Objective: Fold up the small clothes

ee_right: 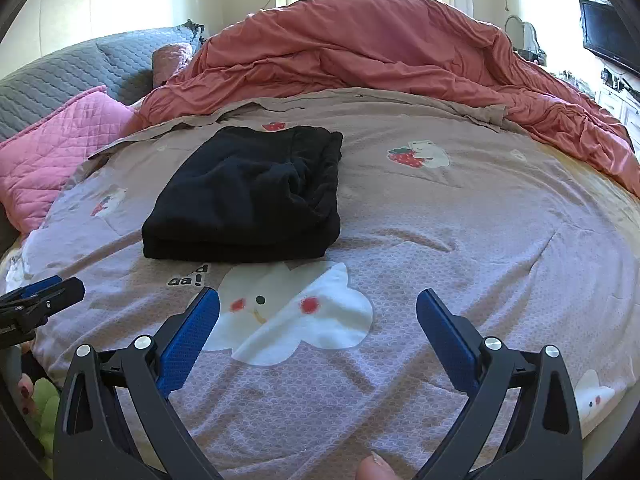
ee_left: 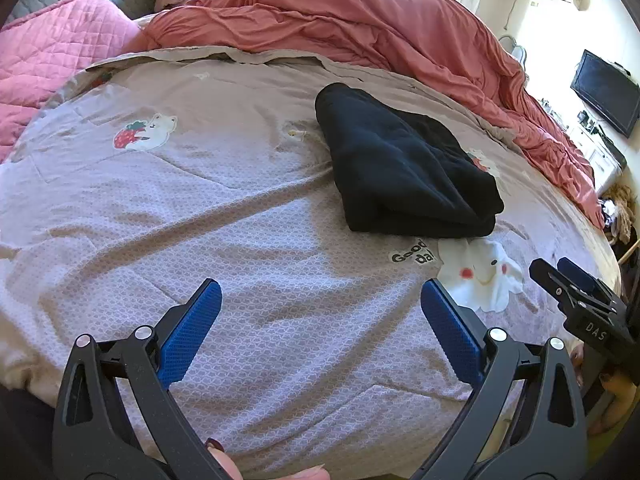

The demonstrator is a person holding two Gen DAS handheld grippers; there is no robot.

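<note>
One wide bed (ee_right: 480, 240) fills both views, its mauve printed cover spread flat, a rumpled coral duvet (ee_right: 380, 40) heaped along the far side. On the cover lies the black garment (ee_right: 248, 196), folded into a thick rectangle, just beyond the white cloud print (ee_right: 296, 316). It looks finished, or nearly so. If one tidy-up remains, square the uneven top layer by pressing lightly from above, not by pinching. The left hand-held gripper (ee_left: 320, 316) and right hand-held gripper (ee_right: 318, 324) both hover near the cover, jaws apart, holding nothing.
</note>
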